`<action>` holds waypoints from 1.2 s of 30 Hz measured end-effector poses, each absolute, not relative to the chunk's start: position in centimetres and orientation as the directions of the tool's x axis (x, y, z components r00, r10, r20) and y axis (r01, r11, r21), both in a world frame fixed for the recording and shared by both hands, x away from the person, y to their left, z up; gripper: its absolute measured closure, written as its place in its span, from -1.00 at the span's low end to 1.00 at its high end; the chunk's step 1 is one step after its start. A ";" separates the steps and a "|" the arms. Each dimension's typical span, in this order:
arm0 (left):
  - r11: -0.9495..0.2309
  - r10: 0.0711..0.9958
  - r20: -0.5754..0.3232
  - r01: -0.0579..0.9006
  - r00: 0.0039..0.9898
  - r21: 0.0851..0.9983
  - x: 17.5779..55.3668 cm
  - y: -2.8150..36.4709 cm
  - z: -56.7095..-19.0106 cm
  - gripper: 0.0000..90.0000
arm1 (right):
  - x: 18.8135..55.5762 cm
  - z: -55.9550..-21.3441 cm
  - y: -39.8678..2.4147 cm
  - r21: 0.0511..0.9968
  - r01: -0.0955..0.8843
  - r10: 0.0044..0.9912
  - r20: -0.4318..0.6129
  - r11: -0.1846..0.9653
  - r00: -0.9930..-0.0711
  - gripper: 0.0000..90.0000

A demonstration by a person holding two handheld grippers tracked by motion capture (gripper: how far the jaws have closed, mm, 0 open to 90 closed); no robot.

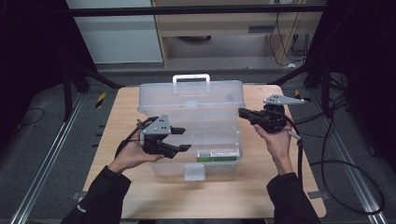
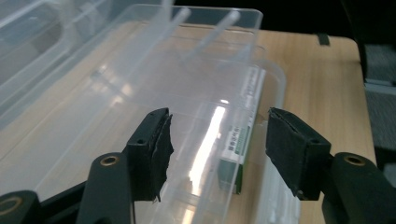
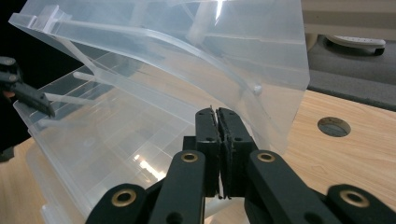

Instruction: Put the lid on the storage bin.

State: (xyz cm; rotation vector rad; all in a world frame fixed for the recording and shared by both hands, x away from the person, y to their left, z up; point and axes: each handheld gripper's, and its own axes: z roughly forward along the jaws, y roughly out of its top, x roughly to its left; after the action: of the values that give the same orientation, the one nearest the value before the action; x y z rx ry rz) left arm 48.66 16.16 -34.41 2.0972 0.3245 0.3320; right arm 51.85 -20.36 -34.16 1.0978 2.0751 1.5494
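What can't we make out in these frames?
- Print on the green and white box: too small in the high view, edge-on and blurred in the left gripper view.
- Whether the right gripper pinches the raised lid: its shut jaws cover the contact.
- Front latch state: too small in the high view.

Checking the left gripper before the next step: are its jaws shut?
No: the left gripper has its jaws wide apart, with the clear box and a green-and-white packet showing between them.

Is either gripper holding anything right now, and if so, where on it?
The right gripper looks shut on the right edge of the clear plastic box's raised lid, though the contact is hard to confirm. The left gripper is open, holding nothing.
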 end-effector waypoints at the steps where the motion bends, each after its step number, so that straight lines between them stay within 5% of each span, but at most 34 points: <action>1: -0.498 0.376 0.103 0.108 0.921 0.860 48.7 16.4 -34.4 -0.11 | 51.8 -34.1 -20.4 0.917 0.382 0.737 0.181 0.113 -0.652 0.96; 27: -0.265 0.718 0.016 0.252 0.695 0.931 46.8 23.7 -35.0 0.21 | 51.0 -34.0 -20.4 0.910 0.385 0.720 0.163 0.155 -0.675 1.00; 36: -0.209 0.793 -0.010 0.287 0.609 0.935 47.0 25.3 -35.7 0.65 | 50.6 -34.8 -20.4 0.900 0.402 0.714 0.170 0.168 -0.679 1.00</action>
State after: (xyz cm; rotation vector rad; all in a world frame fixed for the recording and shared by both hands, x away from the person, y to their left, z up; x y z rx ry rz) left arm 47.04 25.33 -35.74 1.7737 0.8814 0.5950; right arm 50.60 -20.39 -34.83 1.0709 2.1561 1.5148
